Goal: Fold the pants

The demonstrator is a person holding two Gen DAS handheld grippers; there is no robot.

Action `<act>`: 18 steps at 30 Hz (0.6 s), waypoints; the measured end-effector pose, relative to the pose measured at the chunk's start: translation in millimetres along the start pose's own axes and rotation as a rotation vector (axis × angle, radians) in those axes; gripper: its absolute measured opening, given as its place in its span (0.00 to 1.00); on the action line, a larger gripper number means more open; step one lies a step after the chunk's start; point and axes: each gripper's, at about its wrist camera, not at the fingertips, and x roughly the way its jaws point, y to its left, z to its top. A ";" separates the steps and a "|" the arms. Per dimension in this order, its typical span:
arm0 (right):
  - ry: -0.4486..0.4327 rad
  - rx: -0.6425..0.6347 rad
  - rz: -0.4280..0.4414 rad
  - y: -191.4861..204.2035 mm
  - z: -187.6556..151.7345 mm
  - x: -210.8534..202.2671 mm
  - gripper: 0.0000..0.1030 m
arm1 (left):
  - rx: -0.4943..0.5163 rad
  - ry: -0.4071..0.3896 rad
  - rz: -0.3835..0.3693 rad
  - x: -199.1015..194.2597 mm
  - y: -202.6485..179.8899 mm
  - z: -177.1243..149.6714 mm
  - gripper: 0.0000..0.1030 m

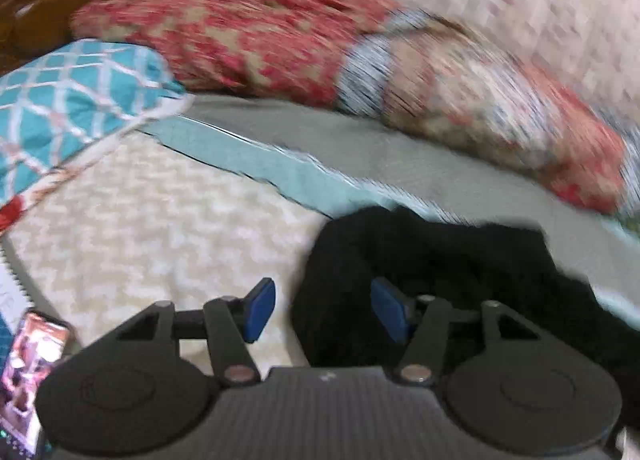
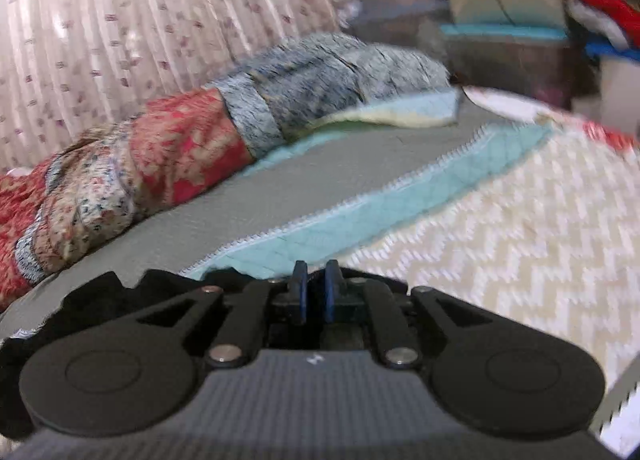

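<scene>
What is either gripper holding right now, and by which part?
The left gripper is open, holding nothing beside the black pants. The right gripper is nearly shut; whether it pinches anything cannot be told.

We are looking at home bedroom. Bed lying under grey sheet, cream zigzag quilt with pale teal border spreading over it. Red and tan patterned blanket bunching along far side, teal lattice pillow sitting at one end. Pale pleated curtain with small floral print hanging behind bed. Stacked plastic storage bins and piled cloth crowding corner. Phone with lit screen lying on bed edge.
</scene>
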 end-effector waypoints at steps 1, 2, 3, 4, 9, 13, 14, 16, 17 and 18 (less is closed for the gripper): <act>0.022 -0.001 0.041 5.3 -3.0 -0.2 0.15 | 0.029 0.022 -0.010 5.6 -7.2 -2.8 0.60; 0.047 -0.016 0.078 12.8 -8.7 -2.4 0.19 | 0.045 0.045 -0.010 12.1 -12.5 -4.4 0.76; 0.075 -0.014 0.125 17.7 -15.3 -4.7 0.33 | 0.039 0.063 -0.013 15.4 -13.5 -7.3 0.87; 0.118 0.007 0.185 21.2 -23.4 -5.3 0.44 | 0.014 0.084 -0.032 21.3 -13.0 -8.5 0.87; 0.286 -0.042 0.280 48.3 -68.3 9.2 0.68 | -0.177 0.211 -0.128 56.7 7.5 -1.5 0.85; 0.324 -0.306 0.291 85.5 -98.0 26.2 0.64 | -0.292 0.266 -0.124 74.7 25.2 3.6 0.27; 0.324 -0.376 0.286 93.9 -104.2 29.1 0.32 | -0.287 0.276 -0.117 74.5 26.0 3.4 0.10; 0.282 -0.430 0.248 98.1 -102.8 28.9 0.13 | -0.292 0.266 -0.169 62.3 26.3 3.6 0.09; 0.256 -0.388 0.243 92.8 -92.7 25.3 0.12 | -0.280 0.249 -0.183 51.2 24.8 3.5 0.09; 0.216 -0.356 0.225 84.9 -85.3 19.4 0.11 | -0.270 0.230 -0.199 39.3 24.4 3.0 0.09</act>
